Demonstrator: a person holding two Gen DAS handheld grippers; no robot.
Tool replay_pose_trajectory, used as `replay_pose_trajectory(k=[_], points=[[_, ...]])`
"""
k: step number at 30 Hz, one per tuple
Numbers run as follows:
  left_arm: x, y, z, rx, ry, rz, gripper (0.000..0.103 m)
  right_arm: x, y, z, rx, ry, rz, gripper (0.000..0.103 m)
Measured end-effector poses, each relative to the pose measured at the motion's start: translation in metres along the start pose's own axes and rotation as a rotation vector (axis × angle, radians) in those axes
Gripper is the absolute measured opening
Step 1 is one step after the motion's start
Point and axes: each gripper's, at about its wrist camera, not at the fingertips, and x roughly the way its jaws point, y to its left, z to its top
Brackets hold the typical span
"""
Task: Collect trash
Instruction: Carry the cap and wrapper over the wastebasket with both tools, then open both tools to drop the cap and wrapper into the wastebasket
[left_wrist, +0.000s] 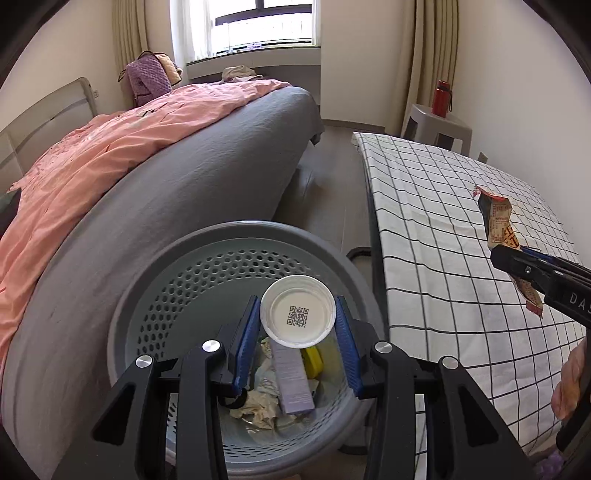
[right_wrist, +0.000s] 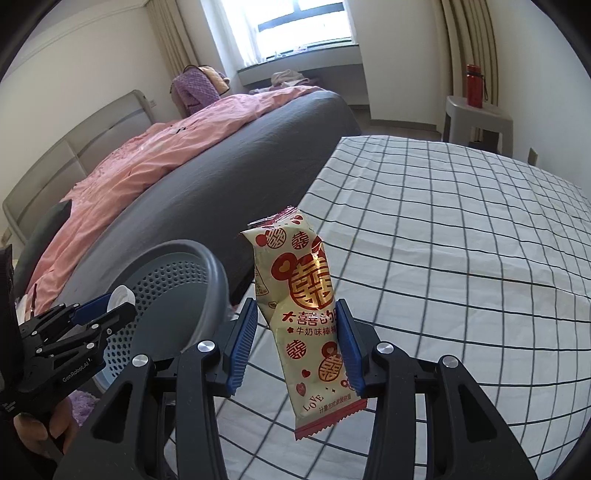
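Checked table: one wrapper, one cup, two tools gripping

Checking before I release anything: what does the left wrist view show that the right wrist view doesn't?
Only the left wrist view shows the bin's contents: a purple box, crumpled paper and something yellow, plus the QR code on the white cup. Only the right wrist view shows the snack wrapper printed front. Both show the left gripper holding the cup over the grey bin, the right gripper holding the wrapper, and the checked tablecloth.
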Motion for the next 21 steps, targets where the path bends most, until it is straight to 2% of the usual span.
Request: replay_pose_trajectory(k=[9, 21], points=[[-0.001, 0.046, -0.005, -0.066, -0.006, 0.061, 0.039, 0.028, 0.058, 0.006, -0.051, 0.021, 0.09, 0.042], [0.01, 0.071, -0.012, -0.134, -0.006, 0.129, 0.039, 0.052, 0.097, 0.008, -0.128, 0.043, 0.161, 0.043]])
